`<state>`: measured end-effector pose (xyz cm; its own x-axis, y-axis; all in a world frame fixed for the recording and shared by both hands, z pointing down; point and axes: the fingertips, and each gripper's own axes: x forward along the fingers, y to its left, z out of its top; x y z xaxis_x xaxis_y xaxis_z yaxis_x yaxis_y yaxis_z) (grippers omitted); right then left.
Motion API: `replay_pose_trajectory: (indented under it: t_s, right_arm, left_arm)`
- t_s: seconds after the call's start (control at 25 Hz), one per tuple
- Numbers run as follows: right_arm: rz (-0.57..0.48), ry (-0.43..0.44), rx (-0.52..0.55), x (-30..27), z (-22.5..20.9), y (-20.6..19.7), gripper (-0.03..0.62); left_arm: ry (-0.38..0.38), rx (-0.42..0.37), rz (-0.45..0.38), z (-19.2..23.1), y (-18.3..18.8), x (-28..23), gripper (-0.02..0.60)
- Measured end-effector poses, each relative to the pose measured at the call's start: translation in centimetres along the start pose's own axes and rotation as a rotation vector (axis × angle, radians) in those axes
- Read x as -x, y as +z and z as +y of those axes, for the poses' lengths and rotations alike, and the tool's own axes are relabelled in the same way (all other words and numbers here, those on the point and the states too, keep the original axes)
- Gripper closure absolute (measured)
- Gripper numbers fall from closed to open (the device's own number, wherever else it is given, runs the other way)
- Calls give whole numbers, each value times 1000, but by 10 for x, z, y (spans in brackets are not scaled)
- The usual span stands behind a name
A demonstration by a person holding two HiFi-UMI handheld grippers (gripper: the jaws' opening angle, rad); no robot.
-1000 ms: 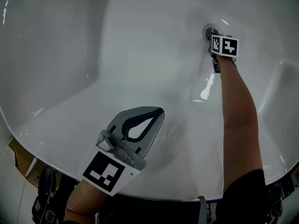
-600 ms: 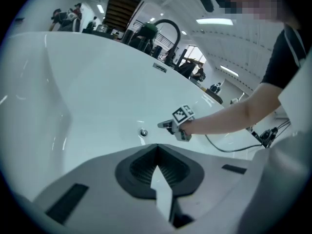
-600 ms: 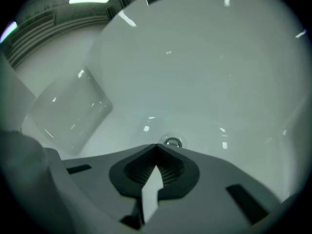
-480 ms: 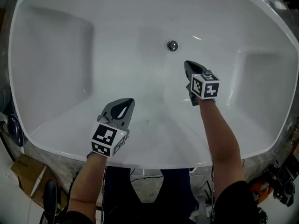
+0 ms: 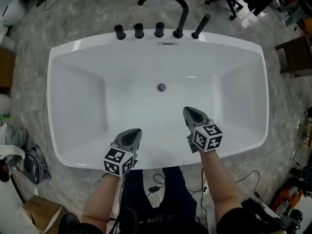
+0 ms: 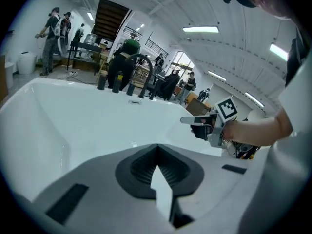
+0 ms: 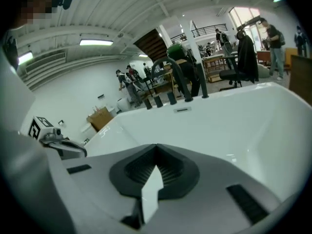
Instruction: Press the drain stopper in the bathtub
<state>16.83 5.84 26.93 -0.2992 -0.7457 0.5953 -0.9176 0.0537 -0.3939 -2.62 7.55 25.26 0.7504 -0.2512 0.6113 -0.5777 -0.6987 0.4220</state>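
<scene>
White bathtub (image 5: 78,106) on grey floor (image 5: 73,13); left claw (image 5: 135,131) and right claw (image 5: 187,110) closed, empty.

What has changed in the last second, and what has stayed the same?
The right tool drew back from the drain stopper, where it was a second ago, toward the near side of the bathtub. The left tool stayed by the near side. Both tools stayed shut and held nothing.

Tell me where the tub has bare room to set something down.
Bare tub floor lies left and right of the drain stopper. Crowded: far rim with faucet and knobs; near side under left claw and right claw.
</scene>
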Motion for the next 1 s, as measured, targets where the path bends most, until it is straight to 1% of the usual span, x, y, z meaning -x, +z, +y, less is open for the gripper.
replay_pose_trajectory:
  t_s: [0.2,0.28,0.4,0.48,0.56,0.68,0.84,0.92,1.0]
  right_arm:
    - [-78,40,-9,53,51,35,583]
    - [-109,63,-10,68,71,47,582]
    - [-151,104,-7,87,100,63,582]
    - [-198,124,22,95,113,85,582]
    - [-243,132,63,103,127,99,583]
    - [-294,149,98,129,150,111,583]
    - [-349,198,89,181,157,131,583]
    - [-365,214,94,200,163,131,583]
    - [-365,217,115,209,181,128,583]
  left_arm:
    - [-58,2,-10,-32,33,31,575]
    - [-83,-13,-22,-43,48,43,575]
    - [-89,-64,-35,-53,71,64,575]
    - [-89,-116,-71,-56,98,72,575]
    - [-91,-160,-109,-59,116,80,575]
    - [-96,-202,-141,-76,132,101,575]
    - [-112,-227,-164,-131,152,116,575]
    - [-131,-229,-174,-151,151,123,575]
    - [-148,-225,-188,-155,149,136,575]
